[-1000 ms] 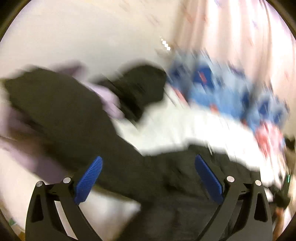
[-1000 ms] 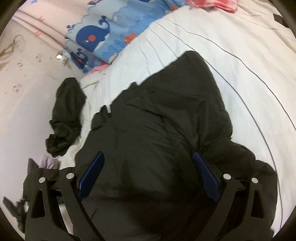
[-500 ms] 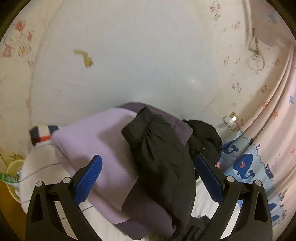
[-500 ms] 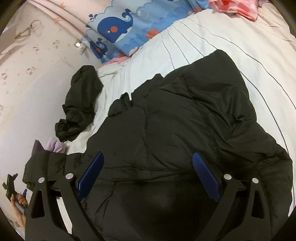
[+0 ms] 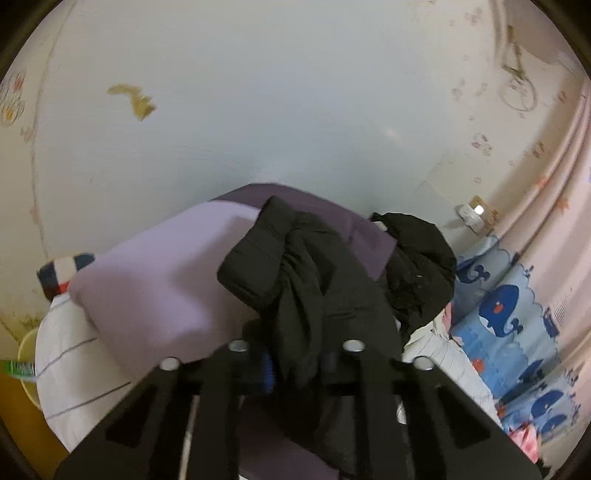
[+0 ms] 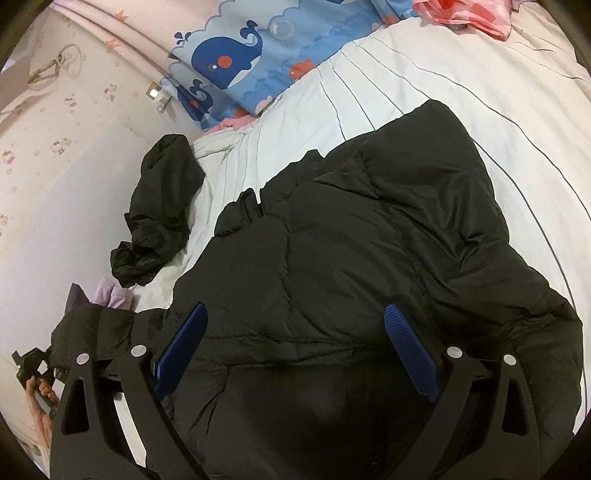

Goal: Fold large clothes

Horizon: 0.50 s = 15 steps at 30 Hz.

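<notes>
A large black puffer jacket (image 6: 369,240) lies spread on the white striped bed sheet (image 6: 406,74). My right gripper (image 6: 295,308) hovers over its near part, open, with nothing pinched between its blue pads (image 6: 410,350). The jacket's sleeve (image 5: 295,280) reaches left over a lilac cushion (image 5: 159,291). My left gripper (image 5: 295,363) is closing its jaws on that sleeve, and the black fabric is bunched tight between them, hiding most of the pads. In the right wrist view the sleeve's cuff (image 6: 92,328) shows at the lower left, beside a hand (image 6: 37,402) on the left tool.
A small crumpled black garment (image 6: 162,206) lies by the wall, also seen beyond the sleeve (image 5: 417,266). A blue whale blanket (image 6: 251,55) and a pink-red cloth (image 6: 472,18) sit at the bed's far side. A yellow bowl (image 5: 26,362) stands left of the bed.
The left gripper swung from the jacket's body to the sleeve on the lilac cushion, and its wide jaws closed on the sleeve. The right gripper stayed open over the jacket.
</notes>
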Each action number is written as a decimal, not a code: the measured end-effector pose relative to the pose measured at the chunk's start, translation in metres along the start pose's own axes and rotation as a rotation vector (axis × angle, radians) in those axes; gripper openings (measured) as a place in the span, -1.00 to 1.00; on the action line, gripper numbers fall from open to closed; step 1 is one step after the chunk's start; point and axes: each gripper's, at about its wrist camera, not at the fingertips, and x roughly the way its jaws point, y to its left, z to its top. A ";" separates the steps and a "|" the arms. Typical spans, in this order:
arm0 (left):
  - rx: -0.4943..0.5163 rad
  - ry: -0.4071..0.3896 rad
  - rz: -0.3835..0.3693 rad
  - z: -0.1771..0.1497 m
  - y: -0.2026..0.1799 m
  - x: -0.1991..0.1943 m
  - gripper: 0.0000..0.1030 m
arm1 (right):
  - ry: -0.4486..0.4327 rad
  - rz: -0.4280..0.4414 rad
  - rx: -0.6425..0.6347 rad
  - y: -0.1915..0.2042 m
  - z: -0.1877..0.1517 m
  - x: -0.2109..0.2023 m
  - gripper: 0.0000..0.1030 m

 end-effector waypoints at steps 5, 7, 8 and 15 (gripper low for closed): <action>0.059 -0.041 -0.081 0.000 -0.025 -0.021 -0.81 | -0.021 -0.005 -0.012 0.002 0.003 -0.007 0.81; 0.084 -0.048 -0.129 -0.001 -0.041 -0.031 -0.82 | -0.027 -0.011 -0.021 0.004 0.003 -0.008 0.81; 0.097 -0.052 -0.150 -0.002 -0.049 -0.036 -0.82 | -0.029 -0.012 -0.025 0.005 0.004 -0.009 0.81; 0.210 -0.037 -0.364 -0.028 -0.134 -0.063 -0.82 | -0.046 0.013 -0.034 0.008 0.009 -0.016 0.81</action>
